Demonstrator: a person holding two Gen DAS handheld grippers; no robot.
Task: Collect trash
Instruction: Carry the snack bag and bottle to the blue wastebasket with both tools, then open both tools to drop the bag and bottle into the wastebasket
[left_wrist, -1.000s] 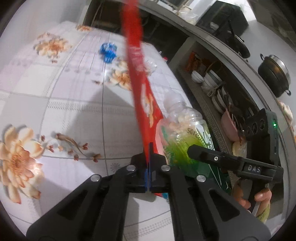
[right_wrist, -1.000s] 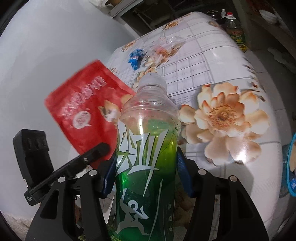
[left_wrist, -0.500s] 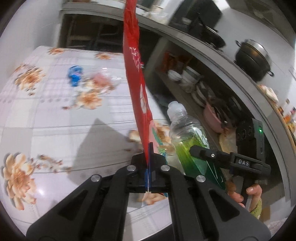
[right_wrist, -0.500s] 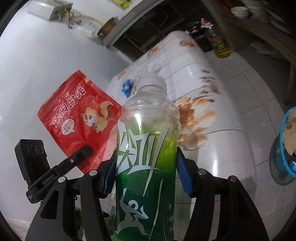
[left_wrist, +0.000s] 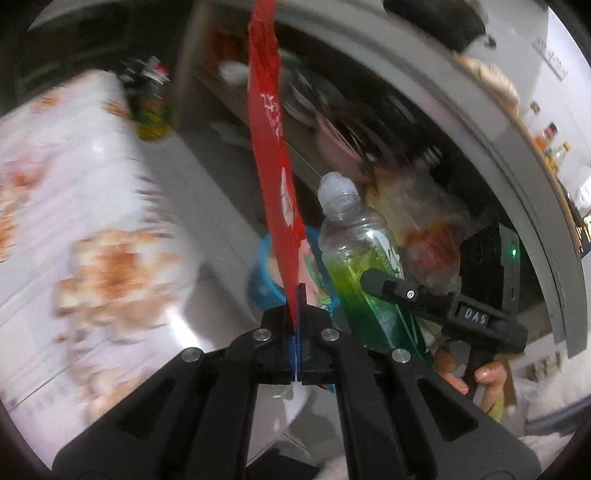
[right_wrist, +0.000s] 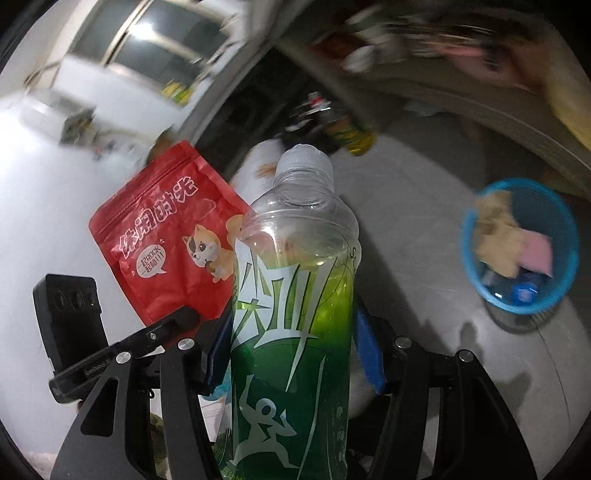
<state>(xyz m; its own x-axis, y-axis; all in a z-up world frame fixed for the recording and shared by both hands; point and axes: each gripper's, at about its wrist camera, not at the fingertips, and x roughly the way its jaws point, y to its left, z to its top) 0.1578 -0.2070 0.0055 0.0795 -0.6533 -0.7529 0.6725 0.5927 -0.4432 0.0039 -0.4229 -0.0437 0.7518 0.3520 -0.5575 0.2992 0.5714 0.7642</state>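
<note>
Paper scraps fill blue basket (right_wrist: 476, 236); right gripper (right_wrist: 291, 354) clamps bottle (right_wrist: 295, 295), left gripper (left_wrist: 297, 317) pinches red pouch (left_wrist: 269, 129).

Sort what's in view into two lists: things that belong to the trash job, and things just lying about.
Belongs to the job:
- red snack pouch, clamped in the left tool
- green drink bottle, gripped by the right tool
- blue bin on the floor, already holding rubbish

Just lying about:
- floral tablecloth
- oil bottle on the floor
- pink bowl on the shelf
</note>
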